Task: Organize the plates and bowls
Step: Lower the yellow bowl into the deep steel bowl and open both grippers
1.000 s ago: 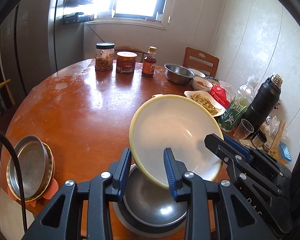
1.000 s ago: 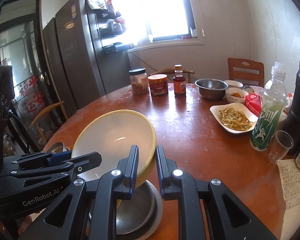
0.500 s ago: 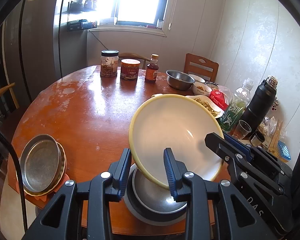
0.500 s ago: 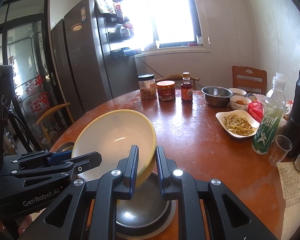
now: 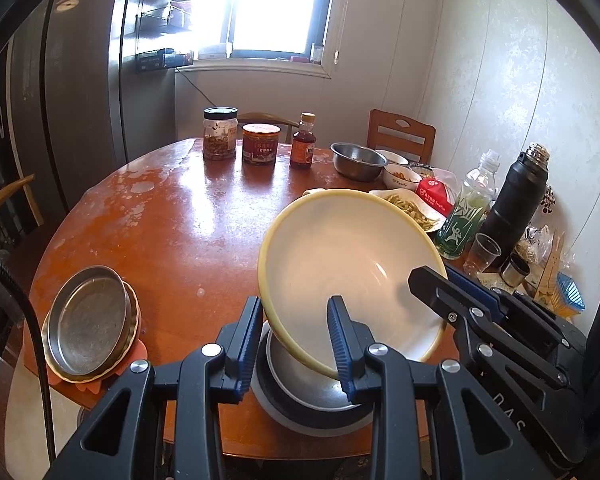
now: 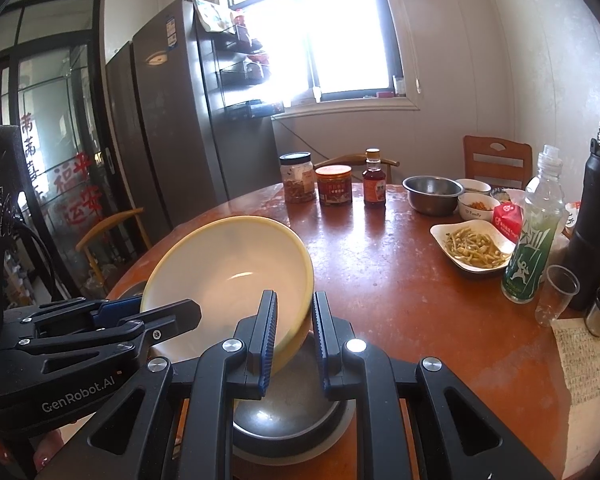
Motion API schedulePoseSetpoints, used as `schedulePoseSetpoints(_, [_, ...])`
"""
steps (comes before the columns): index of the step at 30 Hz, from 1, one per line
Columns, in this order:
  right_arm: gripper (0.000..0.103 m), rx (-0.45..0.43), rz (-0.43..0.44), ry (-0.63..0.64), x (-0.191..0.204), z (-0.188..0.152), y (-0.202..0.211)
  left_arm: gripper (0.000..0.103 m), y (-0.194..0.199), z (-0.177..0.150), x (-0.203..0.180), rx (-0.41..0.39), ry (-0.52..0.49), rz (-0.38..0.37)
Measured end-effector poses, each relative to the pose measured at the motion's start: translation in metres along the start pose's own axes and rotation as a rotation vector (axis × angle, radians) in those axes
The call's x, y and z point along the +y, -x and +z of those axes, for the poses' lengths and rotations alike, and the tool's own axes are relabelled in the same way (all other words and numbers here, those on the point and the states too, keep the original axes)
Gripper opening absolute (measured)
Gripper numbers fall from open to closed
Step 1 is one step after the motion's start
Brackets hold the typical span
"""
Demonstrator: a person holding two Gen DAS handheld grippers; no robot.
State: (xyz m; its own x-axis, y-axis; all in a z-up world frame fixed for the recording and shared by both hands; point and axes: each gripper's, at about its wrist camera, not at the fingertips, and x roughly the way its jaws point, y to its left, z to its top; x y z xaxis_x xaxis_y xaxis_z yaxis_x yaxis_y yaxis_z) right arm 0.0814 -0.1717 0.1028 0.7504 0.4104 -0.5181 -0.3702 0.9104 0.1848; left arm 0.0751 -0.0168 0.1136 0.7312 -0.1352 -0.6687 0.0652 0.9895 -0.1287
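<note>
A: What is hidden by the yellow bowl (image 5: 348, 280)?
B: Much of the steel dish (image 5: 320, 392) underneath; its far side cannot be seen.
A: And the note (image 6: 584, 364) on the desk (image 6: 400, 280)?
B: It is cut off by the picture's edge, and its writing is too small to be read.

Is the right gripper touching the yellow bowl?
Touching. The right wrist view shows the right gripper with its fingers closed on the yellow bowl's rim.

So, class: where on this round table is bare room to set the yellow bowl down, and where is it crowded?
Bare wood lies mid-table, between the jars at the far edge, the stacked metal plates on the left and the yellow bowl. The right side is crowded: noodle dish, green bottle, flask, cup.
</note>
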Motion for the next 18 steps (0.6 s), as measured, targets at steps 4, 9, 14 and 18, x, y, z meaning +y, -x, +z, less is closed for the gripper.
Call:
schedulePoseSetpoints(4, [0.019, 0.000, -0.001, -0.003, -0.001, -0.002, 0.000, 0.033, 0.000, -0.003, -0.002, -0.004, -0.011, 0.008])
schedulePoseSetpoints(9, [0.020, 0.007, 0.002, -0.008, -0.003, -0.006, 0.000, 0.033, -0.001, -0.007, -0.004, -0.009, -0.020, 0.006])
schedulePoseSetpoints(14, [0.020, 0.013, 0.000, -0.010, -0.002, -0.010, -0.001, 0.033, -0.005, -0.009, -0.005, -0.006, -0.029, 0.002])
schedulePoseSetpoints(18, [0.020, 0.023, 0.001, -0.023, -0.006, -0.015, -0.006, 0.033, -0.013, -0.012, -0.005, 0.002, -0.037, 0.004])
